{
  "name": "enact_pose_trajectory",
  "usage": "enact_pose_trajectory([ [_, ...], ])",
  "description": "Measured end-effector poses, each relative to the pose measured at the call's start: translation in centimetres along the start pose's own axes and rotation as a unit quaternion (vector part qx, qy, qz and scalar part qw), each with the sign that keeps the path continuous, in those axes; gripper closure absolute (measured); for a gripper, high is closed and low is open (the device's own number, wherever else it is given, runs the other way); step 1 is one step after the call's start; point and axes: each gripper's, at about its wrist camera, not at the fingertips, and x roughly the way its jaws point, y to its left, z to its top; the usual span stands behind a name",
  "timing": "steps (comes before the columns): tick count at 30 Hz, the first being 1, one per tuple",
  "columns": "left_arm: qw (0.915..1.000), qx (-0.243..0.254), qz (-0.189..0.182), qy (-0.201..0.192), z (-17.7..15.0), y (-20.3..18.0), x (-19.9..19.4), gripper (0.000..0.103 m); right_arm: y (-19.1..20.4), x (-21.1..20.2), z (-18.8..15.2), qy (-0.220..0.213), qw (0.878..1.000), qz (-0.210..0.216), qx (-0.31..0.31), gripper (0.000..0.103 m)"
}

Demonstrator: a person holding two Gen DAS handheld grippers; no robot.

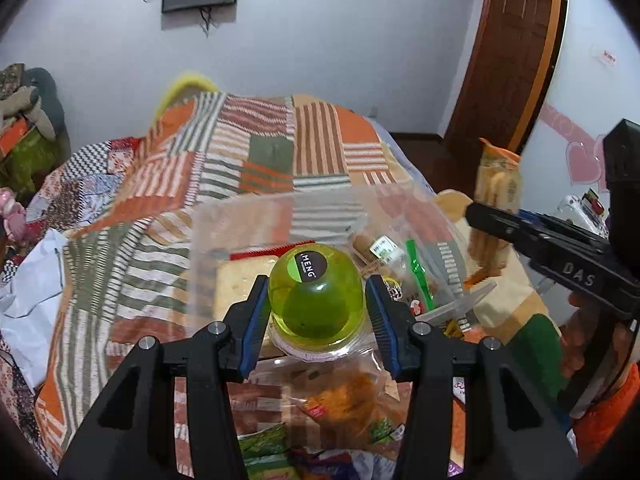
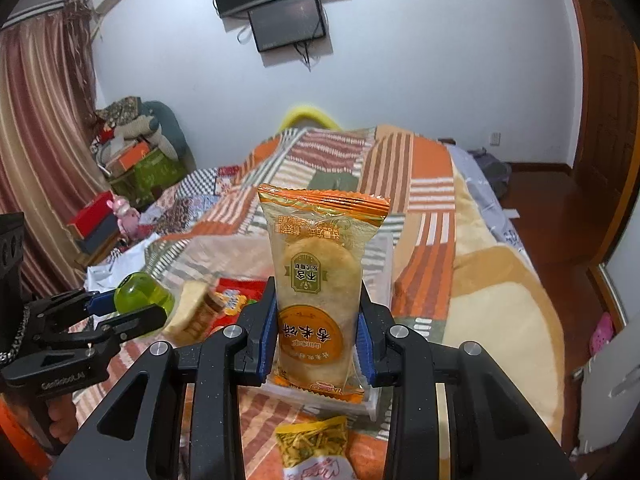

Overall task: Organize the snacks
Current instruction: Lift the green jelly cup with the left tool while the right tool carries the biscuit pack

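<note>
Two snacks aloft at once, one per hand, both above a bed spread with a striped patchwork blanket (image 1: pixel 248 168). Left tongs (image 1: pixel 316 300) clamped on a green jelly cup (image 1: pixel 316 296), blue pads pressing its rounded sides, cup lying tilted with its labelled base toward the far wall. Gripped across the widest part, probably so the slick dome cannot squirt out. Directly beyond and beneath: a clear plastic bin (image 1: pixel 280 216), already holding a pale cake slice (image 1: pixel 240 284), a red-edged packet and a few small wrapped sweets. Judged destination for the cup, given how closely it hangs over the bin's near wall.

Right tongs (image 2: pixel 316 344) shut on a rice cracker packet (image 2: pixel 320 280), held upright by its lower half, orange crimped seal on top, print upside down. Pinched low and narrow, likely to avoid crushing the round crackers inside. Packet to the right of the bin in the left wrist view, raised well clear of the blanket, not yet over any container.

Still loose on the near blanket: a yellow noodle-snack packet (image 2: pixel 314 446) and other wrappers under the left tongs, sorting evidently partway done.
</note>
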Motion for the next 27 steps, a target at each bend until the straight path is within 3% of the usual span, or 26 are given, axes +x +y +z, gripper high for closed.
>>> enact_pose_trajectory([
  [6, 0.9996, 0.025, 0.007, 0.015, 0.2, -1.1, 2.2, 0.055, -0.1, 2.0, -0.5, 0.034, 0.999, -0.004, -0.011, 0.073],
  [15, 0.9983, 0.011, 0.004, 0.057, 0.0, -1.1, 4.9, 0.055, -0.1, 3.2, -1.3, 0.073, 0.997, -0.003, -0.021, 0.072],
  [18, 0.9989, 0.011, 0.008, 0.045, -0.1, -1.1, 4.4, 0.054, -0.3, 3.1, -1.4, 0.078, 0.997, -0.005, -0.021, 0.072],
  [23, 0.9993, 0.021, 0.015, 0.028, 0.3, -1.3, 2.9, 0.052, -0.3, 2.3, -1.3, 0.070, 0.997, -0.012, -0.019, 0.052],
  [27, 0.9995, 0.014, 0.015, 0.022, 0.2, -1.0, 1.7, 0.046, 0.0, 1.2, -1.0, 0.056, 0.998, -0.014, -0.022, 0.045],
])
